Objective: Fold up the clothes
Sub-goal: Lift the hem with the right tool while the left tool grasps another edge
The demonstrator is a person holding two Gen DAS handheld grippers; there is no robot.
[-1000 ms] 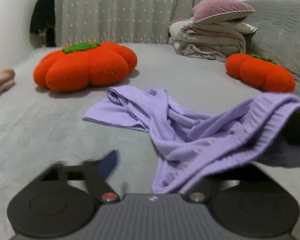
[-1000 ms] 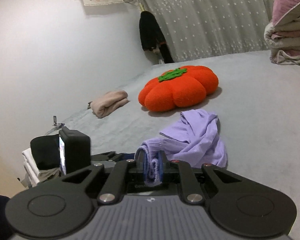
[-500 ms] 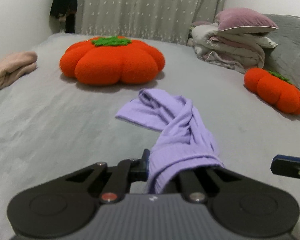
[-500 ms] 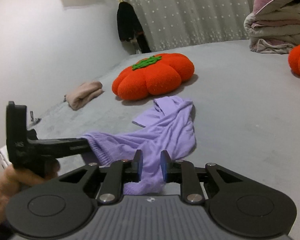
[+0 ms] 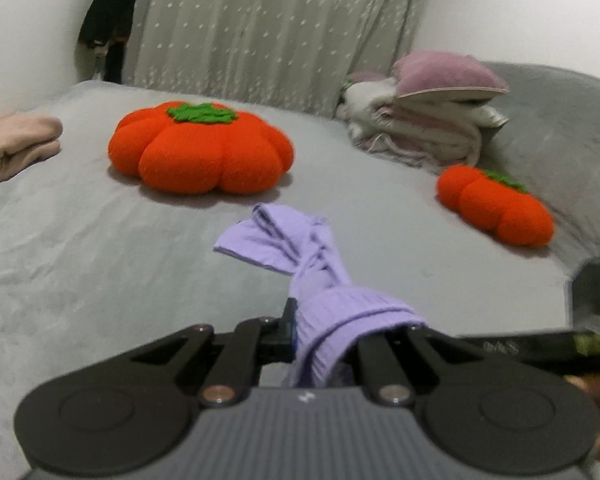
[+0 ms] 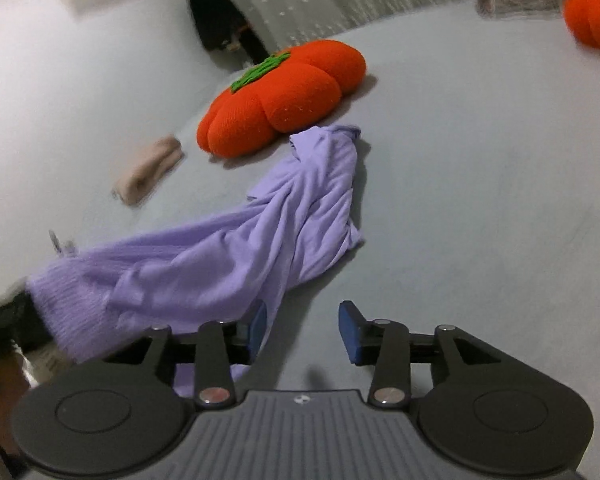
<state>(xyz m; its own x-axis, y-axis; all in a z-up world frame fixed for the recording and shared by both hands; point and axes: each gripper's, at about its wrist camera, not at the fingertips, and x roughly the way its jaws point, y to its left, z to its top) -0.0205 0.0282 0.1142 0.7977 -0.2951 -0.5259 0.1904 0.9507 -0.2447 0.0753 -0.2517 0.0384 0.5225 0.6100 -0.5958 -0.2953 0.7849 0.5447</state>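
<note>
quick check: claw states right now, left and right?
Left claw: shut on the purple garment, gripping its ribbed edge.
Right claw: open, jaws have just been opening; the garment lies against one pad, not pinched.

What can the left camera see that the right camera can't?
Only the left view shows the pillow pile and the left gripper shut on the purple top's ribbed end. Only the right view shows the right gripper, whose jaws have just been opening; cloth lies against one blue pad but is not pinched. Both views share the purple top, the big pumpkin cushion, the small one, the rolled beige cloth, the curtain and the grey bed.
</note>
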